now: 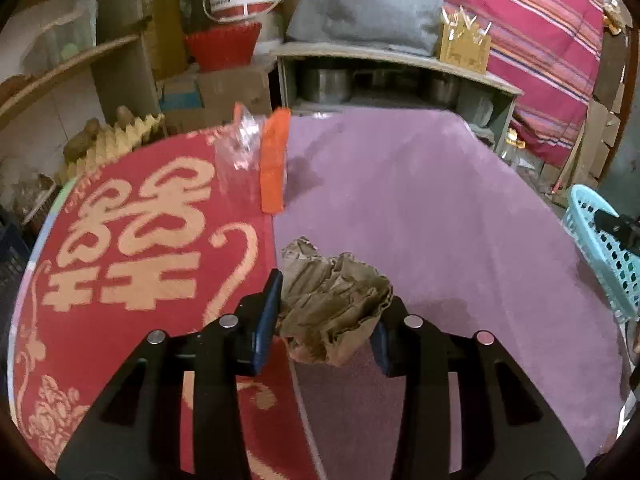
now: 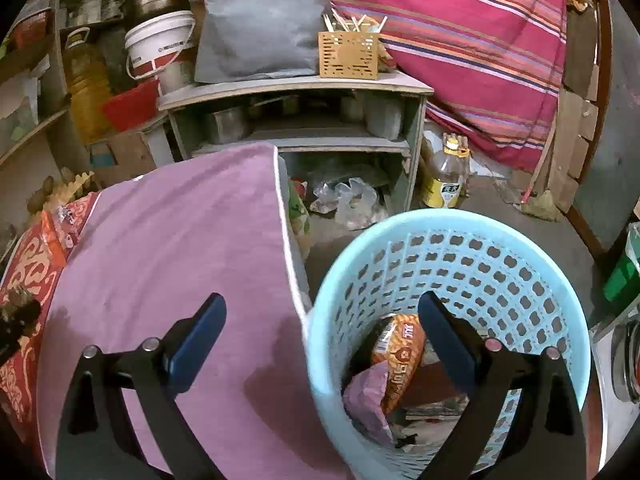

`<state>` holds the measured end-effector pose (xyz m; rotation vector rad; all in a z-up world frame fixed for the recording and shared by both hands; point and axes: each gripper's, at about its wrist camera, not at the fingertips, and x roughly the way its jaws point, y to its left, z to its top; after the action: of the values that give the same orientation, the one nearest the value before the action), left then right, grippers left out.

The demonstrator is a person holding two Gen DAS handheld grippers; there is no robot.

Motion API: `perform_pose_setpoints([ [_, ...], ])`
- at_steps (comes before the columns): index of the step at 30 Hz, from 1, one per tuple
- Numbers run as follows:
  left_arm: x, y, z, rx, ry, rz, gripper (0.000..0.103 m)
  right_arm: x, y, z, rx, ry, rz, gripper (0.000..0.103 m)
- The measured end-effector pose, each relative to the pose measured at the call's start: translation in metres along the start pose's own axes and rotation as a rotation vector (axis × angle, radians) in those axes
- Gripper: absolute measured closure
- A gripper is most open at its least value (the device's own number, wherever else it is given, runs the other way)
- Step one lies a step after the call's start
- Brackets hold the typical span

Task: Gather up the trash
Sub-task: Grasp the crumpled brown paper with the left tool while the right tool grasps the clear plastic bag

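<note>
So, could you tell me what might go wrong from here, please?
1. The crumpled brown paper sits loosely between the left gripper fingers; it may slip out on lifting.
2. The orange wrapper remains far back on the table.
3. The right gripper straddles the blue basket rim and could tip it.

Left gripper (image 1: pixel 326 312) closed on something — right gripper (image 2: pixel 322 320) with jaws wide apart.

Grey shelf unit (image 2: pixel 296 88) against striped red cloth (image 2: pixel 460 20); concrete floor (image 2: pixel 500 208).
</note>
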<state>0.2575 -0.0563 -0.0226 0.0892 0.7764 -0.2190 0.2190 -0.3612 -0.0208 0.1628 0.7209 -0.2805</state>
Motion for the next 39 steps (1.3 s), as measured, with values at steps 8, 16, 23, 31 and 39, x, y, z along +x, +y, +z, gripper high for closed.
perform_pose_setpoints([
  [8,-0.019,0.033,0.005,-0.023,-0.048,0.022,0.065,-0.005,0.039,-0.007,-0.068,-0.002,0.043,0.008],
  [16,-0.027,0.089,0.007,-0.081,-0.061,0.074,0.065,-0.016,0.098,-0.011,-0.119,-0.020,0.127,0.008],
  [23,-0.023,0.141,0.008,-0.149,-0.059,0.137,0.065,-0.020,0.145,-0.002,-0.120,-0.068,0.173,0.008],
  [31,-0.004,0.178,0.006,-0.182,-0.029,0.192,0.065,-0.008,0.222,0.012,-0.217,-0.085,0.205,0.008],
  [39,-0.005,0.208,0.012,-0.268,-0.038,0.202,0.065,0.022,0.292,0.016,-0.293,-0.026,0.256,0.008],
])
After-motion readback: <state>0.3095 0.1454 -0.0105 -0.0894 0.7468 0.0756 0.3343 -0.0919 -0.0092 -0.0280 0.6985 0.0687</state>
